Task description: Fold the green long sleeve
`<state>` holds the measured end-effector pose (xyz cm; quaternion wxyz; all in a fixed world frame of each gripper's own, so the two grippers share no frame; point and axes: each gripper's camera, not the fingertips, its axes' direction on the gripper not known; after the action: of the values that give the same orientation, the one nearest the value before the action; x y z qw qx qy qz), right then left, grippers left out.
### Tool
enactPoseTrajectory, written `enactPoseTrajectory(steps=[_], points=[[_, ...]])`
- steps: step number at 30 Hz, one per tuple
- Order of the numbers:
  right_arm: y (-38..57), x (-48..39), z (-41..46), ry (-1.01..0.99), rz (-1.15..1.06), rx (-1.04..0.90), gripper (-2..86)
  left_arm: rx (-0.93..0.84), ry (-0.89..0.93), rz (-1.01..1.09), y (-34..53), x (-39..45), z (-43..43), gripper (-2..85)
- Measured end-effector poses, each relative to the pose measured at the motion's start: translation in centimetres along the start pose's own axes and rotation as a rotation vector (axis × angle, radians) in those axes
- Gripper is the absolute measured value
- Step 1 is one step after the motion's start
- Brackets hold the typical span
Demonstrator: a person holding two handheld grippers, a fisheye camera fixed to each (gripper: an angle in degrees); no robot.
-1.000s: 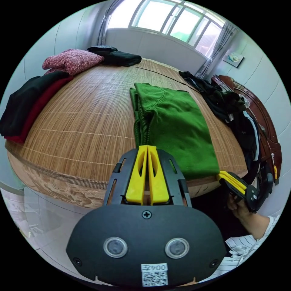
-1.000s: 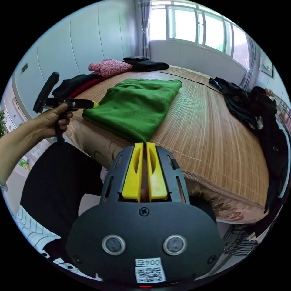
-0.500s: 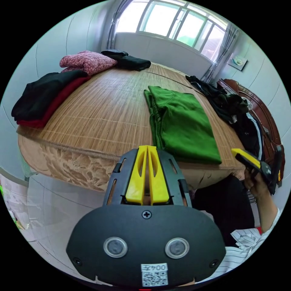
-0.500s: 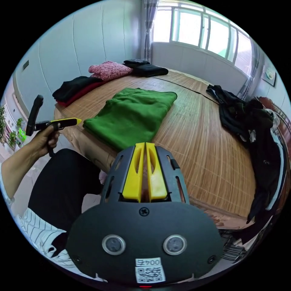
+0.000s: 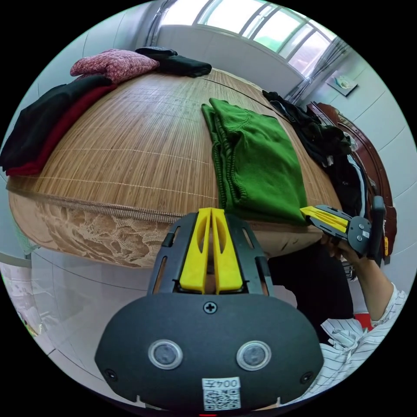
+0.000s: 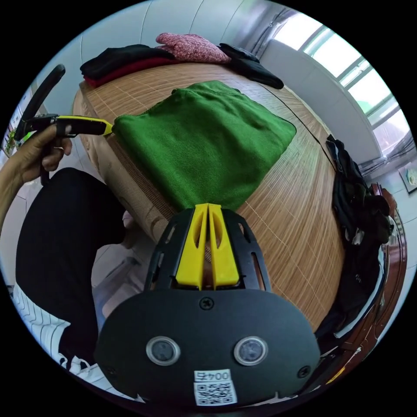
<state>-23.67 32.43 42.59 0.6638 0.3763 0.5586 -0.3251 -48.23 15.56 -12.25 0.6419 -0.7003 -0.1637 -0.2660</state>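
Left gripper view shows the bed [image 5: 121,143] under its bamboo mat, running away ahead of the left tongs [image 5: 211,213], with the sweater [image 5: 256,165] folded to a flat oblong just beyond and right of their tips. Half a second ago both tongs hung back from the bed edge; now both have come in again, the right tongs [image 5: 306,211] at the sweater's near right corner, the left tongs [image 6: 108,127] at its near left one. That reads as a further fold or a squaring-up about to start. The long axis runs straight away from the tongs, collar at the far end, hem nearest. Both pairs are pressed together, clamping nothing.
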Motion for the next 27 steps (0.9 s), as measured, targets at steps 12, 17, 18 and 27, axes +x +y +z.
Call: enactPoseTrajectory(steps=[12, 17, 18, 27], points=[[-2.9, -1.6, 0.2, -0.024, 0.035, -0.044, -0.6, -0.028, 0.165, 0.021, -0.1, -3.6, -1.0, 0.0], [-2.8, -3.2, 0.2, 0.02, 0.066, -0.024, -0.5, -0.035, 0.116, 0.065, 0.7, -1.6, -0.5, 0.0], [-2.8, -3.3, 0.2, 0.019, 0.075, -0.021, -0.5, -0.034, 0.108, 0.068, 0.9, -1.4, -0.5, 0.0], [-5.7, -12.3, -6.8, -0.006, -0.075, 0.293, 5.7, 0.007, -0.145, 0.176, 3.4, 4.5, 0.6, 0.0]])
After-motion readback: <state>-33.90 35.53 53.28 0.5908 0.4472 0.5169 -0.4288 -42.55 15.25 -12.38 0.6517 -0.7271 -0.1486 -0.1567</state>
